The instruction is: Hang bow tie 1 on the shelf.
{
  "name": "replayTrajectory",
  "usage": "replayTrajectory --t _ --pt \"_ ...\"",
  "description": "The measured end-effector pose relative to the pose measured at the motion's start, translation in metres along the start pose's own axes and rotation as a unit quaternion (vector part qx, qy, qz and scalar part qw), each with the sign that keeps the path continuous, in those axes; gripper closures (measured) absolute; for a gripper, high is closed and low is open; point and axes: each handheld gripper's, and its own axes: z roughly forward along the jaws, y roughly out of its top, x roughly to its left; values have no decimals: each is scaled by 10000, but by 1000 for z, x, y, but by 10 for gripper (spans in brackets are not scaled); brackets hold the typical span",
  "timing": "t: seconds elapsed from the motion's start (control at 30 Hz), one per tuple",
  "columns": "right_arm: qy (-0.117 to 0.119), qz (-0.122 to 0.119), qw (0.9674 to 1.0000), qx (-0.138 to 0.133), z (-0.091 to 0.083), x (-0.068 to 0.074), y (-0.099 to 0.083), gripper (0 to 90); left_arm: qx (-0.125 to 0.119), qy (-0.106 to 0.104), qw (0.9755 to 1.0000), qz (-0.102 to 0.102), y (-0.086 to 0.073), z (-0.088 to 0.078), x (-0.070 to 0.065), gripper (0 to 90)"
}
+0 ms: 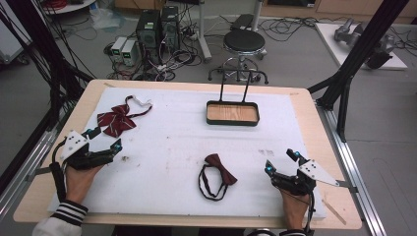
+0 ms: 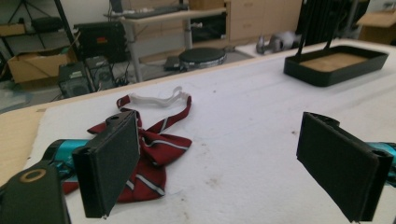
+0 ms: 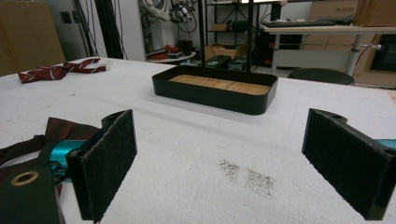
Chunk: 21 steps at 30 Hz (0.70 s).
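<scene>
Fingers spread wide on both: left gripper [image 1: 104, 139] sits just beside the striped bow tie [image 1: 116, 121], right gripper [image 1: 282, 162] near the maroon bow tie [image 1: 220, 170], nothing held

Black two-jaw grippers, left [image 1: 104, 139] and right [image 1: 281, 162]: teal fingertip accents, grey triangular top plates, trailing black cables. Striped black-white cuff [image 1: 69, 212] at left wrist.
</scene>
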Motion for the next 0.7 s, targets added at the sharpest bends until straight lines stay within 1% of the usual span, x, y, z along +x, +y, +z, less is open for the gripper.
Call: replayTrajectory --t 0.13,0.23,0.37,0.53,0.63,0.7 --pt "0 20 10000 3 0 0 0 93 201 -33 9997 155 12 4 7 137" --pt "0 20 10000 3 0 0 0 93 308 -75 9991 276 20 7 12 137" --pt "0 21 10000 3 0 0 0 93 452 -169 9983 341 29 12 20 139" --pt "7 27 10000 2 0 0 0 93 580 -238 9976 307 38 20 31 139" --pt "7 30 10000 3 0 0 0 93 712 -327 9964 324 42 26 36 140" --pt "8 37 10000 5 0 0 0 93 802 -350 9955 355 44 30 39 141"
